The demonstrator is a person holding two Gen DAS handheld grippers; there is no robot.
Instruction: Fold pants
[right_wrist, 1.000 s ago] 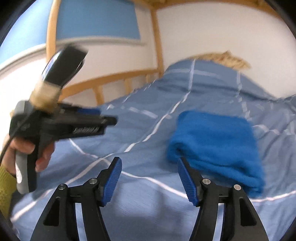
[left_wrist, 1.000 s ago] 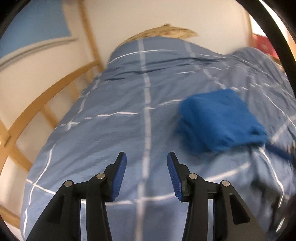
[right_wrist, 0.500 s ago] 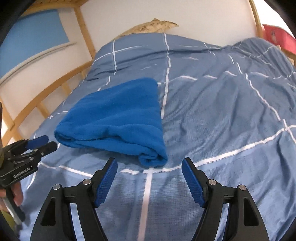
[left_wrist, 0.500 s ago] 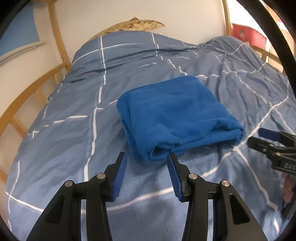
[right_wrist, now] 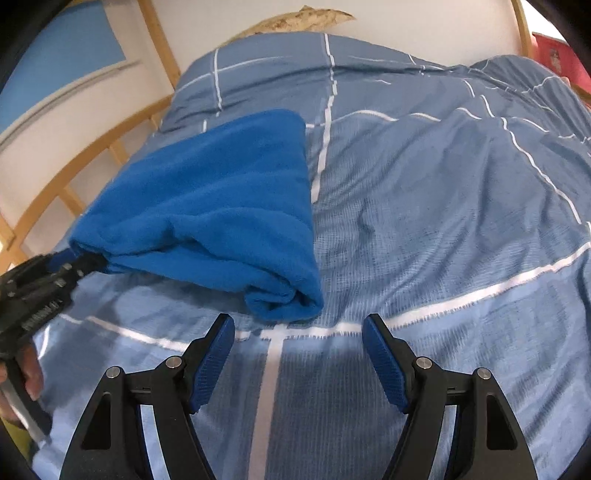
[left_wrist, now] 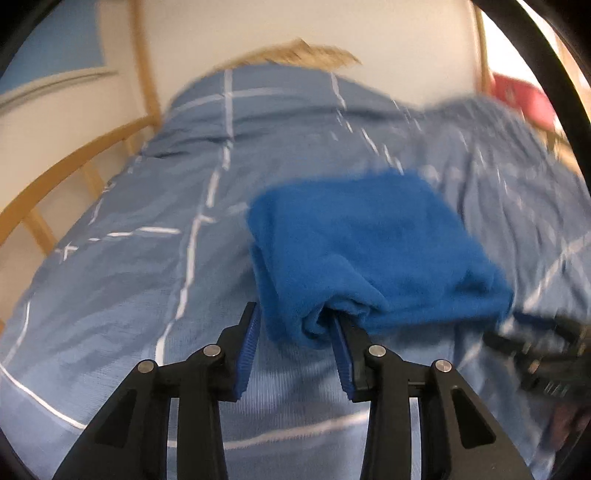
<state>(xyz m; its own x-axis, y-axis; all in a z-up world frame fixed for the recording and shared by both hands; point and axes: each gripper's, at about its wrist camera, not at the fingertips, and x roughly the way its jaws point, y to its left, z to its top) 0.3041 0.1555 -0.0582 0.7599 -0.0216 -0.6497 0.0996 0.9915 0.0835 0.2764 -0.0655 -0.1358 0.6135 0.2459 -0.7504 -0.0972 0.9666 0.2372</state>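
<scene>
The folded blue fleece pants (left_wrist: 369,251) lie on the bed. My left gripper (left_wrist: 295,317) has its jaws closing on the near left corner of the bundle. One blue pad touches the outer edge and the other is tucked into the fold. In the right wrist view the same gripper (right_wrist: 70,258) bites the pants' left corner (right_wrist: 207,206). My right gripper (right_wrist: 299,332) stands open just short of the near right corner, with only bedding between its fingers. It shows as a dark blur (left_wrist: 524,339) in the left wrist view.
A blue duvet with white stripes (right_wrist: 443,206) covers the bed. A curved wooden bed rail (right_wrist: 85,162) runs along the left side before a white wall. A straw-coloured object (right_wrist: 303,18) lies at the bed's head, and something red (left_wrist: 524,96) at the far right.
Both grippers swung in and came down to the pants' near edge. The left one now has the left corner between its pads, and the right one has widened.
</scene>
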